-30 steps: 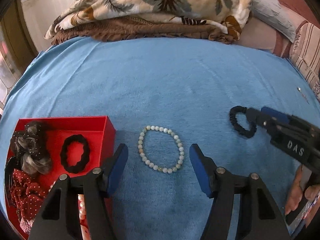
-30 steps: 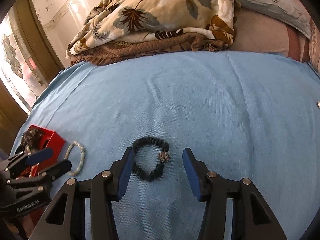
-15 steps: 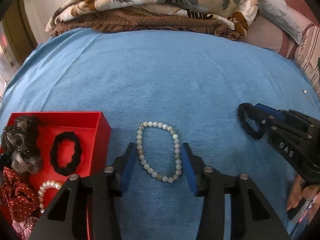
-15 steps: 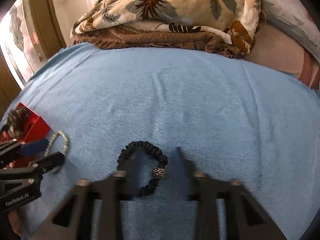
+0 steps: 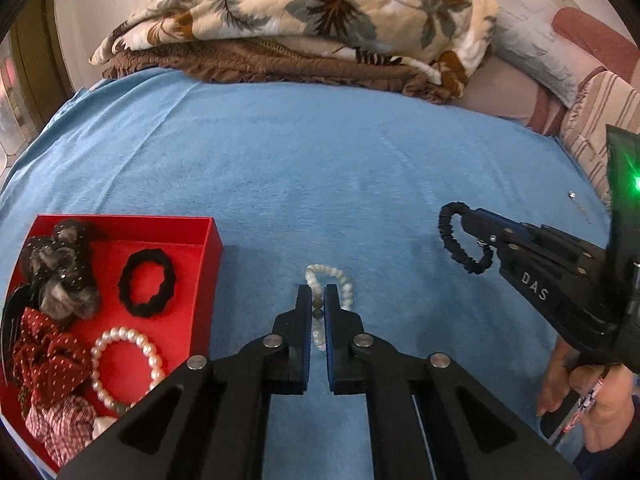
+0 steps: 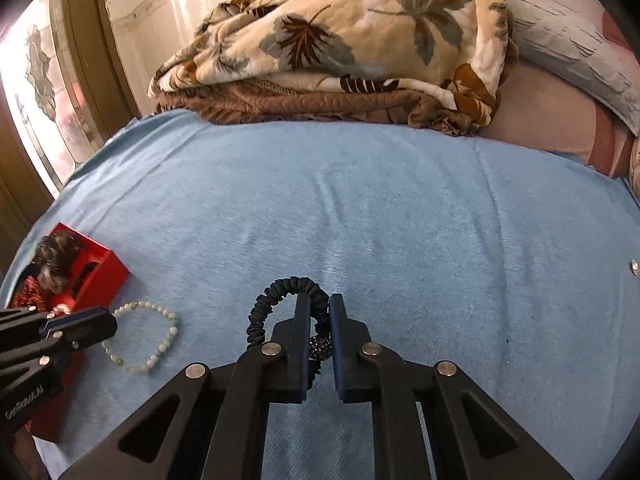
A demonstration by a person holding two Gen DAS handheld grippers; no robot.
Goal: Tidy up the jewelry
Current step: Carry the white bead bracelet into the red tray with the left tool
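Observation:
A pale green bead bracelet (image 5: pixel 334 280) lies on the blue bedspread, squeezed narrow between my left gripper (image 5: pixel 318 300), which is shut on its near side. It also shows in the right wrist view (image 6: pixel 156 334) beside the left gripper (image 6: pixel 108 322). My right gripper (image 6: pixel 319 312) is shut on a black corded bracelet (image 6: pixel 276 300) with a sparkly bead (image 6: pixel 320 346). The same bracelet (image 5: pixel 456 240) shows at the right gripper's tips (image 5: pixel 476 224) in the left wrist view. A red box (image 5: pixel 200 264) at the left holds a black hair tie (image 5: pixel 146 282), a pearl bracelet (image 5: pixel 124 364) and scrunchies (image 5: pixel 52 352).
Folded leaf-print and brown blankets (image 5: pixel 320 28) lie at the far edge of the bedspread (image 5: pixel 280 160). Pillows (image 5: pixel 552 60) are at the far right. A small pin (image 5: pixel 573 196) lies on the cloth at the right. The red box (image 6: pixel 104 276) sits at the left edge.
Both grippers have closed: the left onto the bead bracelet, squeezing it narrow, and the right onto the black corded bracelet. Both were open around their bracelets a second ago.

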